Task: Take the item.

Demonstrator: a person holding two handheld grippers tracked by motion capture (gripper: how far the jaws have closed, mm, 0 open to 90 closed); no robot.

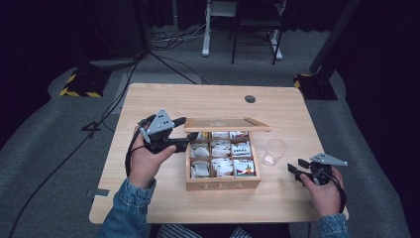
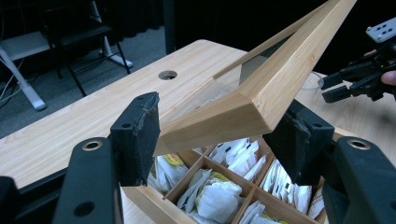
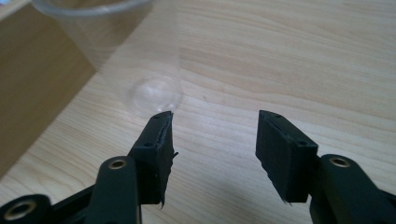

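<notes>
A wooden tea box (image 1: 223,184) stands mid-table, its compartments packed with several white tea bags (image 1: 221,158) (image 2: 215,196). Its glass-paned lid (image 1: 227,124) (image 2: 280,79) is raised and held roughly level over the back of the box. My left gripper (image 1: 182,133) (image 2: 212,135) is shut on the lid's left corner, a pad pressing each side. To the right of the box stands a clear plastic cup (image 1: 275,151) (image 3: 140,60). My right gripper (image 1: 296,167) (image 3: 215,140) hovers open just right of the cup, with only bare tabletop between its jaws; the right gripper (image 2: 336,88) appears past the lid too.
The light wood table (image 1: 163,198) has a round cable hole (image 1: 250,98) (image 2: 167,74) at the back. Bare tabletop lies left of the box and along the front edge. On the floor beyond are a white desk frame (image 1: 205,29), cables and yellow-black striped bases (image 1: 79,87).
</notes>
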